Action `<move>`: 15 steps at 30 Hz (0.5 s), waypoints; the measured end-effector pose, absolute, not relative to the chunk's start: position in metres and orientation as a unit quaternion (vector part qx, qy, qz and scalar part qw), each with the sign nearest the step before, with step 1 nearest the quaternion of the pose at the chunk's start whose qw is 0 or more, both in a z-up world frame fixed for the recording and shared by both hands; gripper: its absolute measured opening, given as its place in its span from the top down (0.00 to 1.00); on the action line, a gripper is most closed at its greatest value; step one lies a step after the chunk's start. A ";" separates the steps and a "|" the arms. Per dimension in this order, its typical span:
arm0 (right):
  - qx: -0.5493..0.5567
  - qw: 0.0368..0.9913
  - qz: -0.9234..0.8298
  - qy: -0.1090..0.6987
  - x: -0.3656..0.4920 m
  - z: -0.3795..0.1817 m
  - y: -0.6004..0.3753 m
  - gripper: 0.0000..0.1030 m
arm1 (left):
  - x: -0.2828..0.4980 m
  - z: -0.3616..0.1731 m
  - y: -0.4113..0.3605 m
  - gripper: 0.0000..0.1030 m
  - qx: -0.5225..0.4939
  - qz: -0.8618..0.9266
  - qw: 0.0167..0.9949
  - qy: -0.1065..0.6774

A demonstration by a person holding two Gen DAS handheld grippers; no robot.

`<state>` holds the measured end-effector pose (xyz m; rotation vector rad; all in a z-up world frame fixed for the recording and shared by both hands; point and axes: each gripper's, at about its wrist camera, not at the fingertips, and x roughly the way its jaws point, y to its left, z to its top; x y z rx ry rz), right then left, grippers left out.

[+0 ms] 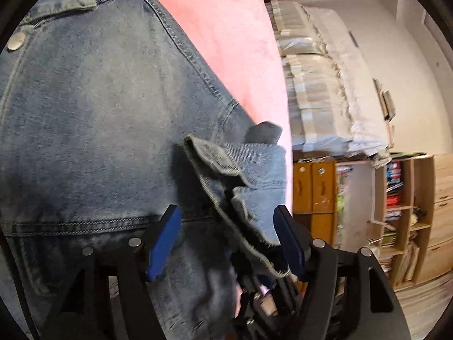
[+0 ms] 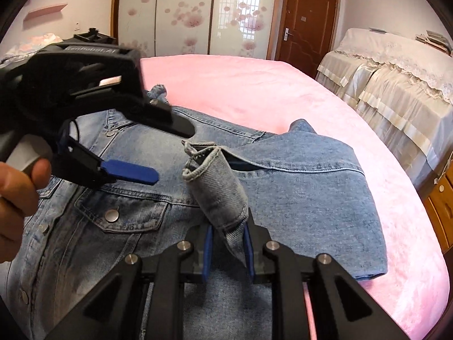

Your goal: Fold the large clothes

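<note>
A blue denim jacket (image 2: 297,187) lies spread on the pink bed cover (image 2: 283,90), chest pocket and metal snaps showing. My right gripper (image 2: 228,235) is shut on a sleeve cuff (image 2: 218,189), which stands up rolled above the jacket. My left gripper (image 2: 174,155), held in a person's hand (image 2: 17,192), hangs open just left of that cuff. In the left wrist view the jacket (image 1: 93,127) fills the left side. There the left gripper (image 1: 226,212) stands wide, with the cuff (image 1: 226,175) between its blue pads (image 1: 164,243) and neither pad pressing on it.
Right of the bed stands furniture draped in cream lace cloth (image 2: 396,85). A brown door (image 2: 308,22) and a flowered sliding wardrobe (image 2: 192,14) are at the back. Open wooden shelves with books (image 1: 396,206) and orange drawers (image 1: 314,187) stand beyond the bed's edge.
</note>
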<state>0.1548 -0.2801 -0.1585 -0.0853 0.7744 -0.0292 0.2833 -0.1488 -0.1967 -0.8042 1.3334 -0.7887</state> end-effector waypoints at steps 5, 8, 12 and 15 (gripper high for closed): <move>-0.038 0.926 -0.012 0.376 0.154 -0.158 -0.280 0.82 | 0.296 -0.194 -0.153 0.33 -0.385 -0.353 0.641 0.562; -0.038 0.927 -0.011 0.374 0.151 -0.158 -0.278 0.82 | 0.309 -0.201 -0.153 0.33 -0.388 -0.337 0.638 0.573; -0.040 0.929 -0.011 0.369 0.148 -0.158 -0.276 0.82 | 0.322 -0.216 -0.160 0.33 -0.373 -0.318 0.638 0.594; -0.042 0.931 -0.012 0.363 0.144 -0.157 -0.274 0.82 | 0.330 -0.231 -0.168 0.33 -0.372 -0.315 0.625 0.610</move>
